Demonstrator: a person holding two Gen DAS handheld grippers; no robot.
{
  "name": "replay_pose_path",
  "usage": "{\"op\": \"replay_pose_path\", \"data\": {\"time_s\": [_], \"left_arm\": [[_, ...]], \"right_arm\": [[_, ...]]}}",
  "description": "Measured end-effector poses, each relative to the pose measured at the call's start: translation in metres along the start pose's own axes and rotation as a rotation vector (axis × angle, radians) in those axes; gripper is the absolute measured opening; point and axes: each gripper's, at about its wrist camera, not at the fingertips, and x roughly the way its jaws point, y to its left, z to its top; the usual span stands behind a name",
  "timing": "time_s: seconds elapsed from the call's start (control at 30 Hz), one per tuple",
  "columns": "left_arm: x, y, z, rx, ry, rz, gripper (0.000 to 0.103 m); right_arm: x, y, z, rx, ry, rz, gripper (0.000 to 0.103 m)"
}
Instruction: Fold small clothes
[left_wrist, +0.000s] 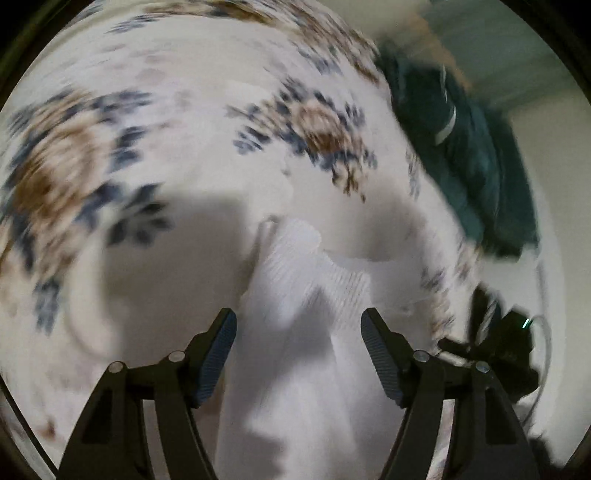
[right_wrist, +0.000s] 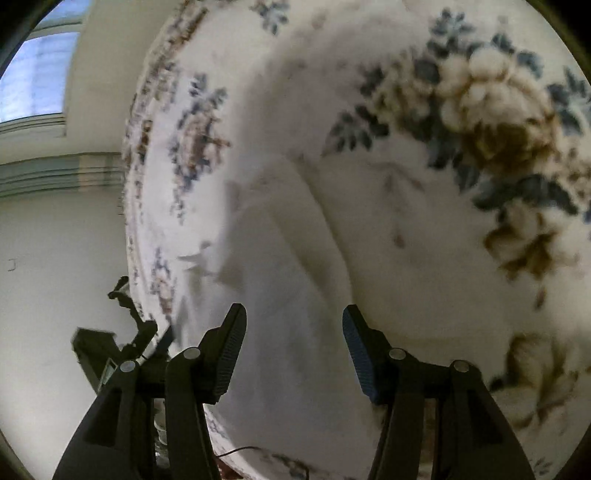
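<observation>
Lying on the flowered bedspread (left_wrist: 147, 74), the white garment (left_wrist: 295, 332) sits below both claws, its ribbed edge visible in the left view. The left claw (left_wrist: 298, 325) is released, jaws spread with cloth under the gap but no pad pressing it. The right claw (right_wrist: 294, 321) is likewise released above the same pale cloth (right_wrist: 280, 258). Both seem poised to pinch an edge for folding. A dark green garment (left_wrist: 461, 147) lies aside, well apart.

Left gripper (left_wrist: 298, 325): jaws apart, tilted steeply downward, ribbed pads facing each other, nothing clamped between them. Right gripper (right_wrist: 294, 321): jaws apart, same downward tilt, pads clear of any grip.
</observation>
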Motion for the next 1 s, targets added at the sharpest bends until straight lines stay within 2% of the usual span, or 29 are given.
{"op": "replay_pose_path", "data": {"time_s": [0.03, 0.07, 0.1, 0.13, 0.27, 0.37, 0.43, 0.5, 0.57, 0.6, 0.67, 0.7, 0.73, 0.8, 0.83, 0.93, 1.0], "left_arm": [[0.013, -0.007, 0.006, 0.050, 0.027, 0.022, 0.065], [0.021, -0.012, 0.008, 0.086, 0.041, 0.046, 0.061], [0.027, -0.014, 0.010, 0.115, 0.047, 0.044, 0.023], [0.028, -0.012, 0.009, 0.109, 0.057, 0.033, 0.012], [-0.009, 0.014, 0.009, -0.042, -0.047, -0.052, 0.010], [-0.023, 0.032, 0.011, -0.104, -0.099, -0.064, 0.010], [-0.010, 0.046, 0.017, -0.143, -0.085, -0.043, 0.009], [0.009, 0.056, 0.023, -0.174, -0.029, -0.045, 0.011], [0.022, 0.064, 0.025, -0.203, 0.018, -0.012, 0.018], [0.022, 0.065, 0.025, -0.210, 0.030, -0.016, 0.034], [0.012, 0.062, 0.019, -0.210, 0.029, -0.032, 0.056], [0.003, 0.061, 0.014, -0.209, 0.013, -0.053, 0.061], [-0.008, 0.061, 0.008, -0.210, 0.000, -0.058, 0.062], [-0.028, 0.062, -0.008, -0.211, -0.012, -0.037, 0.062], [-0.038, 0.063, -0.018, -0.213, -0.016, -0.029, 0.064], [-0.063, 0.072, -0.065, -0.224, -0.008, 0.055, 0.070], [-0.067, 0.081, -0.103, -0.262, 0.030, 0.092, 0.071]], "right_arm": [[0.010, 0.001, 0.005, -0.014, 0.011, -0.005, 0.055], [0.013, 0.004, 0.008, -0.035, 0.001, -0.007, 0.036], [0.016, 0.007, 0.008, -0.058, -0.015, -0.008, 0.016], [0.015, 0.010, 0.009, -0.079, -0.024, -0.014, 0.005], [-0.018, 0.025, 0.013, -0.102, -0.180, -0.056, 0.004], [-0.037, 0.033, 0.026, -0.089, -0.247, -0.044, 0.003], [-0.033, 0.039, 0.039, -0.098, -0.257, -0.074, 0.003], [-0.010, 0.041, 0.053, -0.110, -0.206, -0.133, 0.003], [0.018, 0.039, 0.063, -0.138, -0.118, -0.208, 0.004], [0.025, 0.037, 0.064, -0.138, -0.085, -0.225, 0.004], [0.028, 0.034, 0.064, -0.126, -0.038, -0.231, 0.008], [0.024, 0.032, 0.062, -0.117, -0.024, -0.205, 0.010], [0.021, 0.030, 0.059, -0.112, -0.017, -0.184, 0.016], [0.006, 0.026, 0.050, -0.115, -0.011, -0.160, 0.042], [0.001, 0.024, 0.044, -0.114, -0.009, -0.150, 0.060], [-0.017, 0.006, 0.015, -0.095, 0.001, -0.099, 0.065], [-0.022, -0.011, -0.008, -0.054, 0.019, -0.077, 0.068]]}}
